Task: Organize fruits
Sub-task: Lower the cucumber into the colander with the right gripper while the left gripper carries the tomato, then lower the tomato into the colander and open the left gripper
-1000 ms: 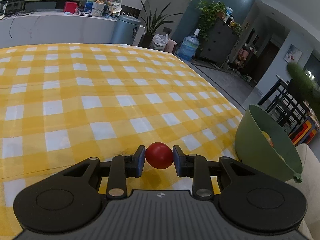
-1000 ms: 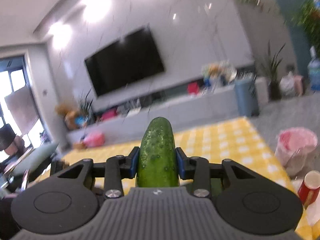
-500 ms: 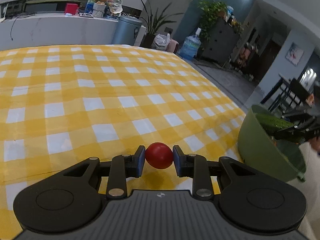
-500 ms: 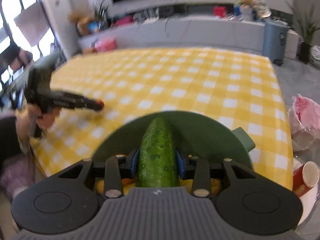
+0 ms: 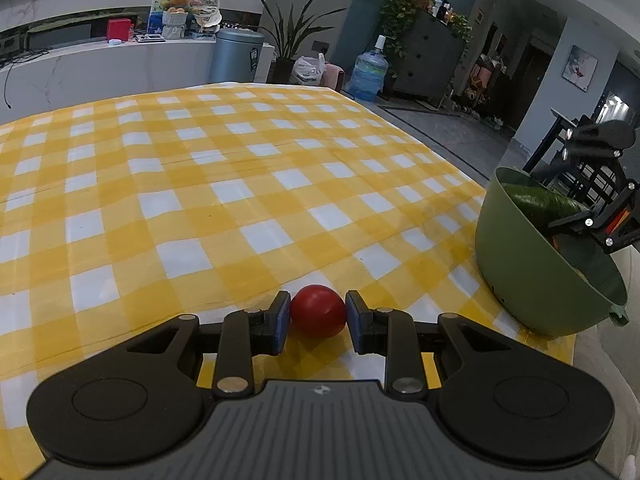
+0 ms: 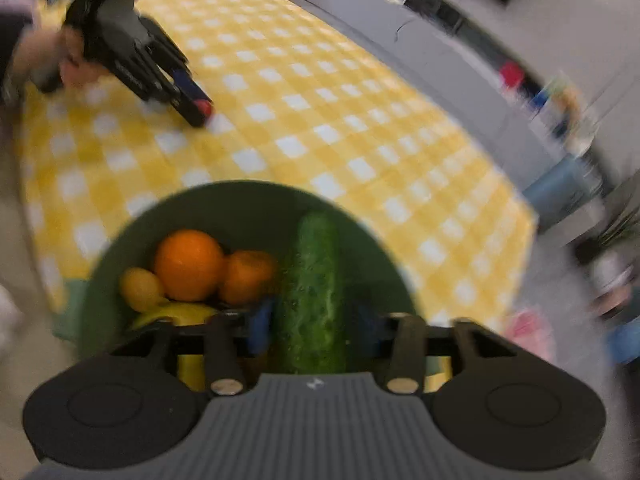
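Note:
My left gripper (image 5: 318, 318) is shut on a small red tomato (image 5: 317, 311) low over the yellow checked tablecloth (image 5: 224, 184). It also shows in the right wrist view (image 6: 196, 110), far left. The green bowl (image 5: 532, 272) stands at the table's right edge. My right gripper (image 6: 310, 330) is over the bowl (image 6: 248, 208) with its jaws spread apart. The cucumber (image 6: 314, 292) lies between them inside the bowl, with gaps on both sides. Two oranges (image 6: 188, 264), a lemon (image 6: 140, 288) and a banana (image 6: 180, 314) lie in the bowl too.
The table edge runs just right of the bowl, with floor beyond. A grey bin (image 5: 236, 56), a water bottle (image 5: 372, 74) and plants stand past the far edge. A person's hand (image 6: 48, 56) holds the left gripper.
My right gripper has lowered the cucumber into the bowl and opened its jaws, letting it go. My left gripper holds still with the tomato.

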{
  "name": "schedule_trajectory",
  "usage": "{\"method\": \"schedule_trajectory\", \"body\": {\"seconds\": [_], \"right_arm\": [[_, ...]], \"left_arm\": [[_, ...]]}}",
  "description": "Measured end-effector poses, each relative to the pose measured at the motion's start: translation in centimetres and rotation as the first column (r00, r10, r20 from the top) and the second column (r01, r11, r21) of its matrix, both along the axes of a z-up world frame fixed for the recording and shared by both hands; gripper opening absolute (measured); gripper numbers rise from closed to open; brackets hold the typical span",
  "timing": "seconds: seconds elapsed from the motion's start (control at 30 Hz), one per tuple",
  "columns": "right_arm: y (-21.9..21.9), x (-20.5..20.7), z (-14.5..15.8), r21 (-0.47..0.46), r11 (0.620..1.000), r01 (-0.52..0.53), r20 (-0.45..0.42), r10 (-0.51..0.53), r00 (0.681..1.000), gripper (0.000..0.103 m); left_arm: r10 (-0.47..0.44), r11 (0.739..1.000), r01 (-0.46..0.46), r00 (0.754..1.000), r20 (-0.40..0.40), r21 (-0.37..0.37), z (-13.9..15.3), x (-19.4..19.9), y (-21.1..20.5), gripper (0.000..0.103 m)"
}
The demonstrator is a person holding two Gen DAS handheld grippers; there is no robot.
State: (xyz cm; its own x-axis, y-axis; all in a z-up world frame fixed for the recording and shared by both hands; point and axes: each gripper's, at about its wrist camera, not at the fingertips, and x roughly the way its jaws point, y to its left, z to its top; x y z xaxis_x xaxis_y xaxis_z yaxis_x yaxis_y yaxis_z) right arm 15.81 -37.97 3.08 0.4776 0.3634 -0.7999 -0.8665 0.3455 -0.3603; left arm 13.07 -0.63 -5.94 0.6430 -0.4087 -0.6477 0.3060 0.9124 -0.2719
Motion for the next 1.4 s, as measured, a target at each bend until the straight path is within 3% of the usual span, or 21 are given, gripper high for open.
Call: {"method": "schedule_trajectory", "body": {"seconds": [0.2, 0.33, 0.5, 0.57, 0.7, 0.8, 0.87, 0.93, 1.0, 1.1, 1.17, 1.27, 1.4], "right_arm": [[-0.7, 0.0, 1.7, 0.020, 0.993, 0.114, 0.175, -0.116, 0.978, 0.061], [-1.1, -0.4, 2.7, 0.048, 0.983, 0.179, 0.126, -0.184, 0.975, 0.062], [-1.5, -2.0, 4.6, 0.106, 0.954, 0.279, 0.170, -0.294, 0.941, 0.069], [-1.7, -2.5, 5.7, 0.158, 0.917, 0.366, 0.182, -0.391, 0.902, 0.071], [-2.1, -4.0, 7.9, 0.210, 0.806, 0.553, 0.127, -0.583, 0.802, 0.071], [-2.8, -5.7, 8.7, 0.228, 0.707, 0.670, -0.002, -0.687, 0.726, 0.071], [-3.3, -7.0, 8.6, 0.229, 0.662, 0.713, -0.096, -0.714, 0.694, 0.071], [-3.5, -8.4, 8.4, 0.207, 0.645, 0.736, -0.165, -0.718, 0.676, 0.071], [-3.6, -9.6, 8.1, 0.190, 0.629, 0.754, -0.194, -0.728, 0.657, 0.071], [-3.9, -10.2, 7.7, 0.154, 0.605, 0.781, -0.208, -0.753, 0.624, 0.071], [-4.6, -10.0, 7.5, 0.153, 0.556, 0.817, -0.223, -0.786, 0.577, 0.071], [-6.3, -9.2, 7.3, 0.165, 0.455, 0.875, -0.333, -0.809, 0.483, 0.071], [-7.7, -8.6, 7.1, 0.155, 0.398, 0.904, -0.410, -0.807, 0.426, 0.071]], "left_arm": [[0.013, 1.000, -0.013, 1.000, 0.003, -0.028, 0.3, -0.1, 0.3, 0.033], [0.014, 0.999, -0.013, 1.000, 0.007, -0.041, 0.6, -0.3, 0.2, 0.033], [0.014, 0.997, -0.013, 1.000, 0.015, -0.075, 1.8, -0.8, -0.2, 0.033], [0.004, 0.995, -0.001, 0.999, 0.032, -0.104, 2.9, -1.3, -0.6, 0.033], [-0.051, 0.982, 0.060, 0.997, 0.054, -0.179, 5.2, -2.3, -2.0, 0.033], [-0.112, 0.962, 0.116, 0.993, 0.028, -0.245, 6.7, -2.6, -3.7, 0.033], [-0.163, 0.954, 0.157, 0.987, -0.001, -0.257, 7.6, -2.7, -6.0, 0.033], [-0.212, 0.943, 0.200, 0.977, -0.019, -0.267, 8.2, -2.6, -8.6, 0.033], [-0.265, 0.927, 0.243, 0.963, -0.041, -0.285, 8.5, -2.3, -11.7, 0.033], [-0.299, 0.924, 0.270, 0.952, -0.072, -0.271, 8.3, -1.1, -15.8, 0.033], [-0.296, 0.931, 0.264, 0.950, -0.098, -0.252, 7.4, -0.2, -17.8, 0.033], [-0.287, 0.941, 0.254, 0.950, -0.126, -0.225, 6.3, 1.2, -20.0, 0.033], [-0.267, 0.947, 0.228, 0.950, -0.160, -0.227, 5.1, 2.1, -21.0, 0.033]]}}
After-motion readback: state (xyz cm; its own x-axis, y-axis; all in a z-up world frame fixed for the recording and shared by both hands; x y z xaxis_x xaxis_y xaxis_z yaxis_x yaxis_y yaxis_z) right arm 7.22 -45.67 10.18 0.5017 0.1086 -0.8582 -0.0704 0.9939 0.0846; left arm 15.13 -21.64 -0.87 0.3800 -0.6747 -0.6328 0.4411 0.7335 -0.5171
